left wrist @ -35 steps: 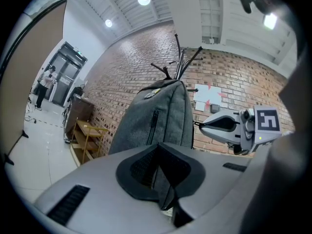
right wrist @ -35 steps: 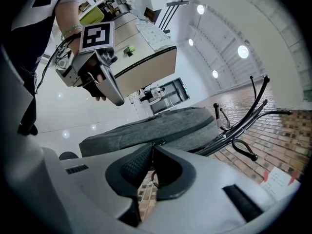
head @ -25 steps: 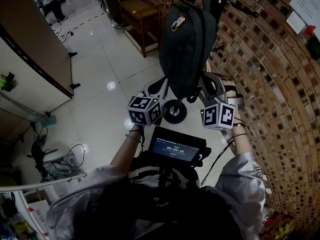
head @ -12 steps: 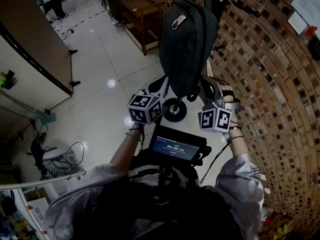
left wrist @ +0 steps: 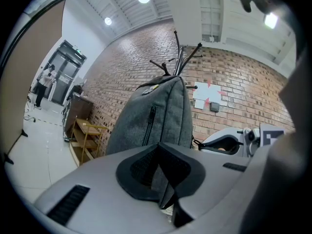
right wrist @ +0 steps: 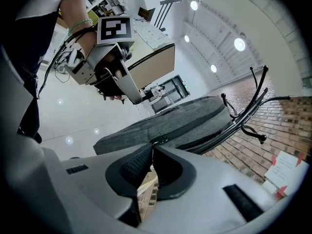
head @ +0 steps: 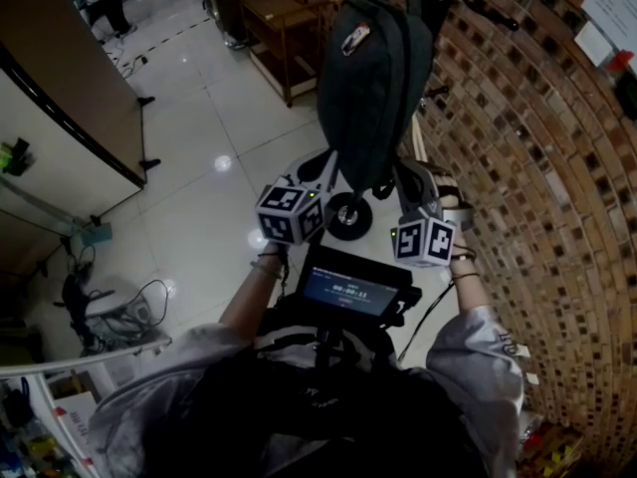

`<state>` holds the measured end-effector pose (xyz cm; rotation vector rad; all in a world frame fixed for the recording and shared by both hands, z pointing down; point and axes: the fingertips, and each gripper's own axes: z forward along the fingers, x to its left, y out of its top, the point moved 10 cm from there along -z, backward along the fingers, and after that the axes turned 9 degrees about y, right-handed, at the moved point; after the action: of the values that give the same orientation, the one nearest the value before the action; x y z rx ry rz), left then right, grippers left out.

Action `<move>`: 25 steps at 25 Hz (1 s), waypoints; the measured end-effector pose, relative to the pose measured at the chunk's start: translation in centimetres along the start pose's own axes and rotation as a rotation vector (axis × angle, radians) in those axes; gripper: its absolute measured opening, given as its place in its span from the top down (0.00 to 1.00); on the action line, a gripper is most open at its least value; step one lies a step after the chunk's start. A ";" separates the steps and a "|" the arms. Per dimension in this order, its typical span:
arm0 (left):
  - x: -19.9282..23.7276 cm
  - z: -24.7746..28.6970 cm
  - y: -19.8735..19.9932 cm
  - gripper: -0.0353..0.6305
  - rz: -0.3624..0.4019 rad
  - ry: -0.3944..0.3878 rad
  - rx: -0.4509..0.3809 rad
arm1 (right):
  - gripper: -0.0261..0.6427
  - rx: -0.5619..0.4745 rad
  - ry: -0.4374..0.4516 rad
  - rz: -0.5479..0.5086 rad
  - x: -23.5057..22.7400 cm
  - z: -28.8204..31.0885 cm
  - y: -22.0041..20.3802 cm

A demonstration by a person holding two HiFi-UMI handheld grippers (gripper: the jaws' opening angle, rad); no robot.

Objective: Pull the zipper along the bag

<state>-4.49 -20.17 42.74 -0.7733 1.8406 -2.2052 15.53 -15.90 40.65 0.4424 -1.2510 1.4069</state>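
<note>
Head view: the right hand-held gripper [head: 405, 175] has slid a touch lower than a second ago. The bag [head: 373, 78] hangs off a rack [head: 488, 20] by the brick wall [head: 542, 167], contents not visible.

Left gripper view: the left hand-held gripper [left wrist: 160, 162] is clamped on the bag's bottom fabric.

Right gripper view: jaws pinched together on the zipper pull [right wrist: 159, 141].

Left gripper [head: 326, 167], right gripper [head: 406, 182] at bottom of dark bag [head: 373, 78].

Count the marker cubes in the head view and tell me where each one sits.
2. The left cube rides the left gripper, shut on the bag's lower edge. The right cube rides the right gripper, shut on the zipper pull. None looks hidden.
</note>
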 end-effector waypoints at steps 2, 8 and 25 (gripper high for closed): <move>-0.1 -0.1 0.0 0.94 0.000 -0.002 0.005 | 0.93 -0.003 -0.005 0.028 0.3 0.1 -0.1; 0.1 0.1 -0.1 0.94 0.004 -0.004 0.016 | 0.91 -0.038 -0.033 0.212 0.2 0.6 0.0; 0.0 0.1 -0.5 0.94 -0.013 -0.012 0.025 | 0.90 -0.108 -0.130 0.807 3.3 -0.5 -2.3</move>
<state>-4.32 -20.16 43.24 -0.7951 1.8033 -2.2224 16.82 -14.38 44.15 -0.0759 -1.7022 1.9798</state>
